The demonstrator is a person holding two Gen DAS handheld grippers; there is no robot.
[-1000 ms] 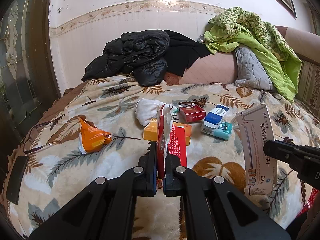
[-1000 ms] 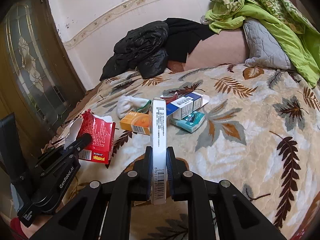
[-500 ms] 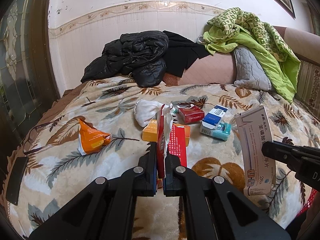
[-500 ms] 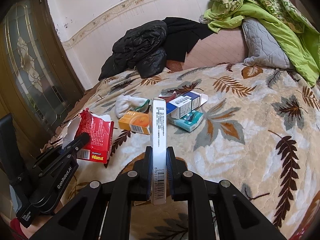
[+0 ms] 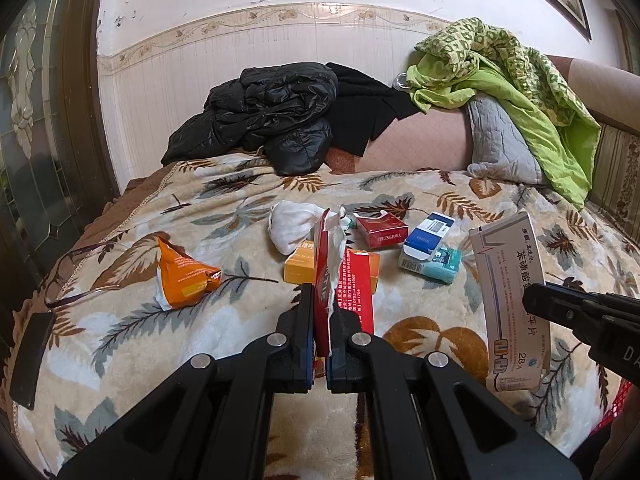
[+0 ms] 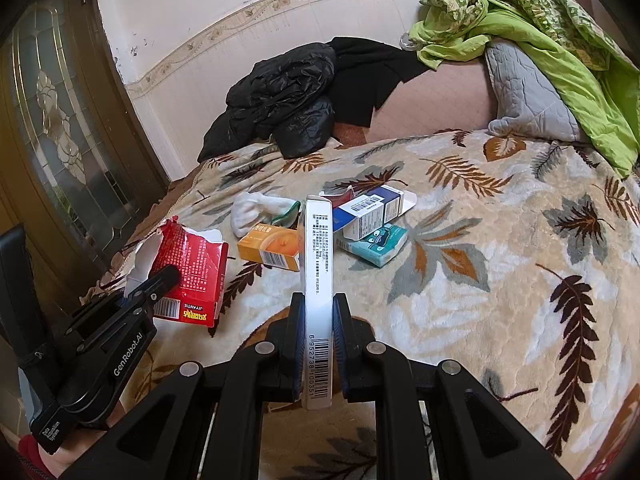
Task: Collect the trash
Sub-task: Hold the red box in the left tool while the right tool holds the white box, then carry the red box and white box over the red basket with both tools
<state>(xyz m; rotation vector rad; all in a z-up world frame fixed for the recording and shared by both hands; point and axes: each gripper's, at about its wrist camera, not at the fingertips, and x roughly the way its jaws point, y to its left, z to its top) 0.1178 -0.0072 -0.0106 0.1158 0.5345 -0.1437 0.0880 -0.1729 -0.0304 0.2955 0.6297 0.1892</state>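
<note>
Left gripper (image 5: 320, 344) jaws clamp the torn red box (image 5: 325, 280) at lower centre; right gripper (image 6: 316, 344) jaws clamp the white carton (image 6: 318, 272). Both grips should hold firm until reaching a bin; remaining litter lies mid-frame on the bed (image 6: 500, 280).

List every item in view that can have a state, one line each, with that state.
left gripper: shut on red box
red box: torn open, held
right gripper: shut on white box
white box: closed, held on edge
orange bag: crumpled, lying on blanket
cigarette pack: lid flipped open
blue-white box: end flap open
</note>
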